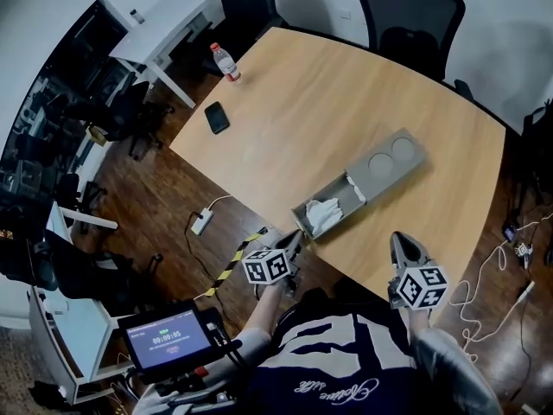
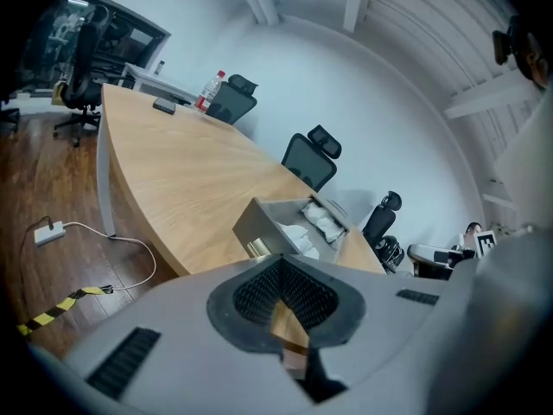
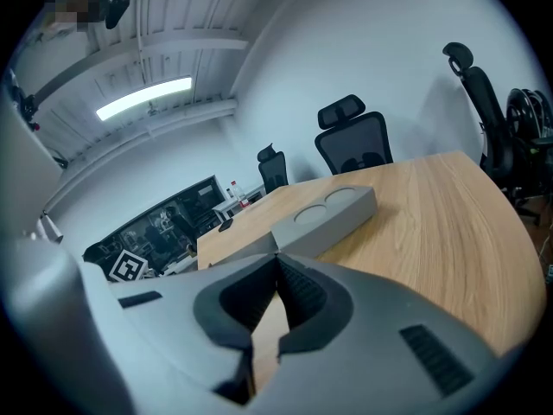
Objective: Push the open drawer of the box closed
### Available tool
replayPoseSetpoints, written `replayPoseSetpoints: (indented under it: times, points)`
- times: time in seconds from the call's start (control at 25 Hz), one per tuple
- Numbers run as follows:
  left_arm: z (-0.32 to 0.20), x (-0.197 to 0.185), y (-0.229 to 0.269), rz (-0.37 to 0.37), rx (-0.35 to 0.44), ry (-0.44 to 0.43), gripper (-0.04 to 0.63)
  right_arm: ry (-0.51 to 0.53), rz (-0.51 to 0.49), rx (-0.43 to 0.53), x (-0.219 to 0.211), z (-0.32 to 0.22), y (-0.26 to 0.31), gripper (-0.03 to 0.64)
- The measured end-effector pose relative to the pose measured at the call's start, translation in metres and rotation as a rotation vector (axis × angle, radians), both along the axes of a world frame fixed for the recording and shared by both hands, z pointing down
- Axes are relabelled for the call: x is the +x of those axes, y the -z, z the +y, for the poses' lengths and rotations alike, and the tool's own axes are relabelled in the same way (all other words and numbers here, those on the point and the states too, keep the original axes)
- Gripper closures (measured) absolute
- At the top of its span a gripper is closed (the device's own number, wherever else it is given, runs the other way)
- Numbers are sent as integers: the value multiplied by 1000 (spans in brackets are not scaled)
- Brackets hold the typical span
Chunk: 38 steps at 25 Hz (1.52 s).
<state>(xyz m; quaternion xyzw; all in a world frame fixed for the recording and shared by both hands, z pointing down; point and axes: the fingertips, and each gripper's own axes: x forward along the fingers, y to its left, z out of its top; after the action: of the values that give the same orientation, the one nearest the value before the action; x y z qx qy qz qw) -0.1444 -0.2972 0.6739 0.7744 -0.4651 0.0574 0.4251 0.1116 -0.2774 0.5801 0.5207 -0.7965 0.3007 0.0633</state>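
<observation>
A grey box (image 1: 393, 158) with two round recesses on top lies on the wooden table (image 1: 302, 102). Its drawer (image 1: 328, 210) stands pulled out toward the table's near edge, with white cloth (image 1: 324, 214) inside. My left gripper (image 1: 296, 234) is shut and empty, just short of the drawer's front and slightly left of it. In the left gripper view the drawer (image 2: 268, 227) is directly ahead of the shut left gripper (image 2: 281, 260). My right gripper (image 1: 399, 238) is shut and empty, hovering at the table edge right of the drawer. Beyond the right gripper (image 3: 277, 258), the right gripper view shows the box (image 3: 333, 214).
A water bottle (image 1: 226, 62) and a black phone (image 1: 217, 117) sit at the table's far left end. Office chairs (image 1: 410, 20) stand behind the table. A power strip (image 1: 201, 222) and cable lie on the floor at left. A small screen (image 1: 168, 335) is near my body.
</observation>
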Motion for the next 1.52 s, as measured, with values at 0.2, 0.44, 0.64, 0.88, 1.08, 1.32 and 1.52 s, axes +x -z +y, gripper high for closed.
replayPoseSetpoints:
  times: [0.2,0.44,0.64,0.88,1.08,1.32,1.52]
  points:
    - [-19,-6,-3,6,-15,28,594,-5,-11,-22,9,-17,-11,618]
    - [-41,11,-3,-16,-33,13,595,-17,-28,-54,23,-35,-26,618]
    - [-52,5,-4,-48,-80,29,595,-51,-47,-74,35,-40,-34,618]
    - [-70,42,5,-4,-72,-59,595,-118,-51,-112,58,-36,-48,618]
    - [-97,90,11,71,-25,-151,595,-166,-57,-124,72,-30,-51,618]
    - [-115,135,5,82,-21,-247,595,-222,-51,-120,90,-26,-51,618]
    - [-125,152,8,85,-13,-276,594,-265,-40,-118,100,-14,-48,618]
